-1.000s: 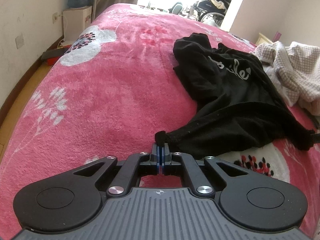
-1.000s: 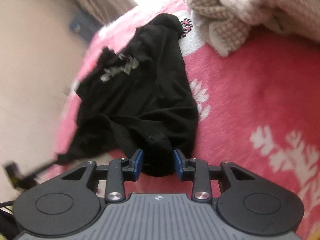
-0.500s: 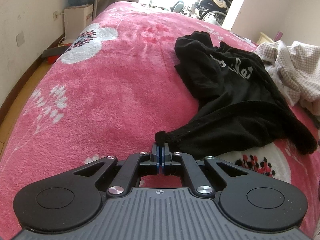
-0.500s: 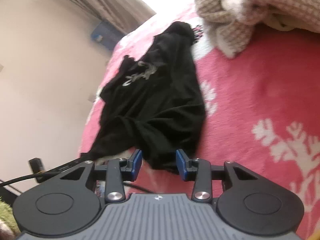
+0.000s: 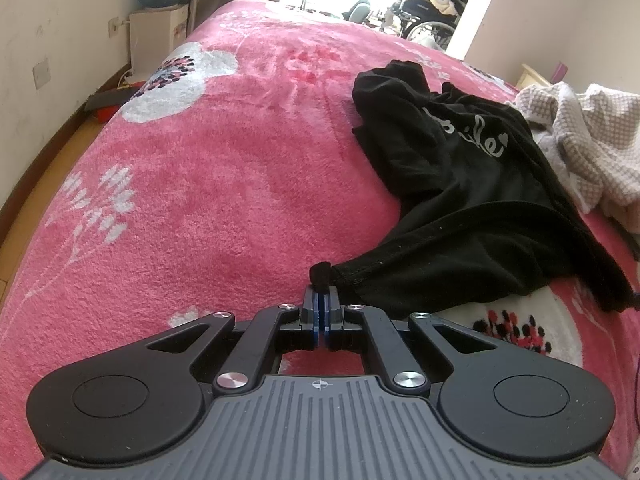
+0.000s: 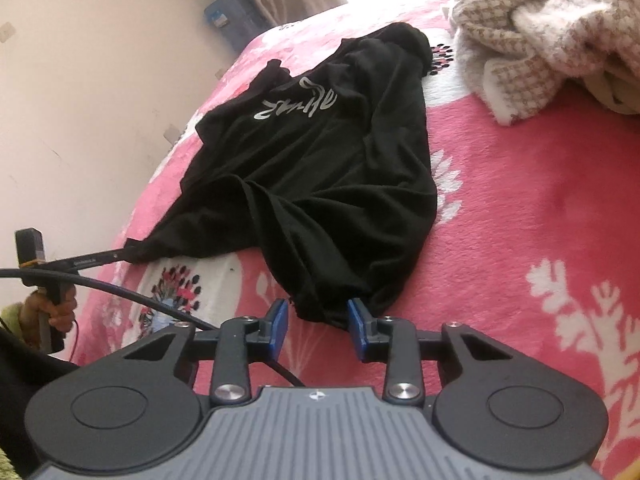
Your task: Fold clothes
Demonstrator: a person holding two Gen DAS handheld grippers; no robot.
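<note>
A black T-shirt (image 5: 472, 184) with silver lettering lies crumpled on the pink floral blanket (image 5: 224, 176). My left gripper (image 5: 321, 300) is shut on a bunched hem corner of the black T-shirt, which pokes out above the pads. In the right wrist view the same black T-shirt (image 6: 320, 168) stretches away from me. My right gripper (image 6: 318, 322) is open, and another hem corner of the shirt lies between its blue pads (image 6: 279, 325). At the left edge of that view the left gripper (image 6: 100, 258) shows, pinching the far corner.
A beige checked garment (image 5: 580, 140) is heaped at the right of the bed (image 6: 560, 28). A person's hand (image 6: 48, 308) holds the left tool, with a black cable (image 6: 132, 294) trailing across the blanket. A wall and a white cabinet (image 5: 156, 36) flank the bed's left side.
The right wrist view has swung and steadied, with the shirt now spread wider in front of it. Its hem stays between the open right pads. The left gripper keeps its pinch, nearly still.
</note>
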